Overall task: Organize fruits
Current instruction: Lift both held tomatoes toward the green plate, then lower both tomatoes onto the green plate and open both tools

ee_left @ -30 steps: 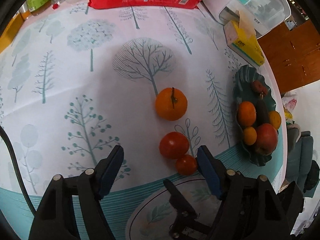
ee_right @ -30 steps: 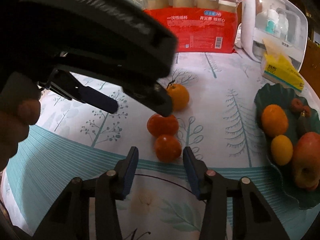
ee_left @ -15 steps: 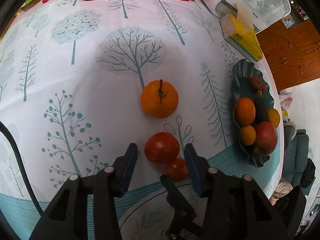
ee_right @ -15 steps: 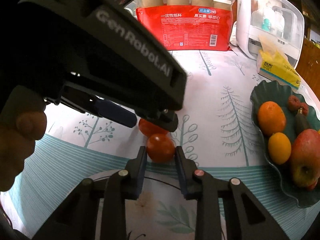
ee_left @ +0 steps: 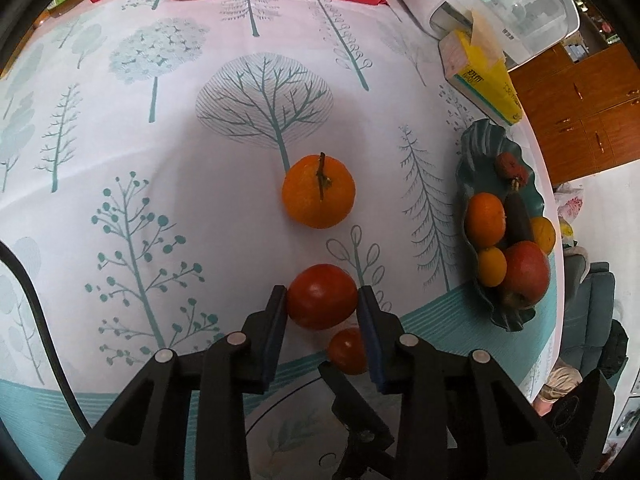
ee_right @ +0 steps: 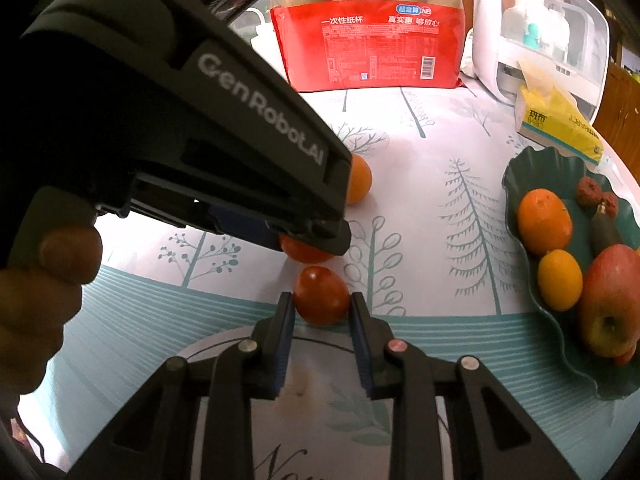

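Observation:
My left gripper (ee_left: 322,300) is shut on the larger red tomato (ee_left: 322,295) on the tablecloth. My right gripper (ee_right: 321,307) is shut on the smaller red tomato (ee_right: 321,295), which also shows in the left wrist view (ee_left: 347,351) just below the larger one. An orange with a stem (ee_left: 319,191) lies beyond them. In the right wrist view the left gripper's body hides most of the larger tomato (ee_right: 302,252) and the orange (ee_right: 358,179). The dark green fruit plate (ee_left: 480,148) at the right holds oranges, an apple and other fruit; it also shows in the right wrist view (ee_right: 516,168).
A red pack of paper cups (ee_right: 372,48) stands at the table's back. A white appliance (ee_right: 540,32) and a yellow tissue box (ee_right: 560,124) stand at the back right, just behind the plate. The table edge runs right of the plate.
Both grippers closed in: the left one moved forward and shut on the larger tomato, the right one tightened on the smaller tomato.

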Motion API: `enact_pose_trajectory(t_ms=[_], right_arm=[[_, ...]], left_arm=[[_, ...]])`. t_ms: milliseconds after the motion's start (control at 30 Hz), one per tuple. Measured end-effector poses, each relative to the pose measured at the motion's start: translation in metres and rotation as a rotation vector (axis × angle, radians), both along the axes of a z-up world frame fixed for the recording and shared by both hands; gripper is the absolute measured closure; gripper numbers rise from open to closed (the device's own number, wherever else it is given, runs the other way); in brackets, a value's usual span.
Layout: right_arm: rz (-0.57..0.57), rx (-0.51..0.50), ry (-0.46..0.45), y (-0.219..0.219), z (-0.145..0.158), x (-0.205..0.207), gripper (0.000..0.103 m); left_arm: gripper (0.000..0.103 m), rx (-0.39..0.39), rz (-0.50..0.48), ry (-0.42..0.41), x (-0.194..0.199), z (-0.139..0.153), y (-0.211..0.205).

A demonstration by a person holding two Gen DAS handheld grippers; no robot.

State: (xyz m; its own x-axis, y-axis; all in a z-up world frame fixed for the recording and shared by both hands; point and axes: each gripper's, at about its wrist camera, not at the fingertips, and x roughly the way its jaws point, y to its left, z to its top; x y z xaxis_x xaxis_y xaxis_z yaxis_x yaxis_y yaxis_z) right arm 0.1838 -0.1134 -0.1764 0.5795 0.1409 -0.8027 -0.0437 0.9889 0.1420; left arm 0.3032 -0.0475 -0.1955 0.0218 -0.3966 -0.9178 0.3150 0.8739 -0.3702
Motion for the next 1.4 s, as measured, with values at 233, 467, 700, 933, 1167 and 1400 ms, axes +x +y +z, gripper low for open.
enact_pose_trajectory(t_ms=[233, 467, 700, 933, 1167, 1400], right_arm=[[0.01, 0.014, -0.024, -0.002, 0.013, -0.011, 0.075], [-0.009, 0.028, -0.028, -0.012, 0.021, -0.033, 0.075], [-0.043, 0.047, -0.005, -0.029, 0.024, -0.062, 0.075], [-0.097, 0.056, 0.025, -0.063, 0.026, -0.085, 0.075], [-0.156, 0.083, 0.077, -0.112, 0.026, -0.109, 0.075], [-0.189, 0.093, 0.098, -0.164, 0.032, -0.126, 0.075]], left_arm=[[0.069, 0.005, 0.009, -0.03, -0.013, 0.018, 0.007], [0.069, 0.027, 0.011, -0.043, -0.032, 0.029, 0.008], [0.069, 0.059, 0.009, -0.053, -0.052, 0.035, 0.005], [0.069, 0.096, 0.031, -0.047, -0.072, 0.037, 0.002], [0.069, 0.111, 0.066, -0.044, -0.092, 0.041, -0.016], [0.069, 0.106, 0.088, -0.084, -0.107, 0.058, -0.048]])
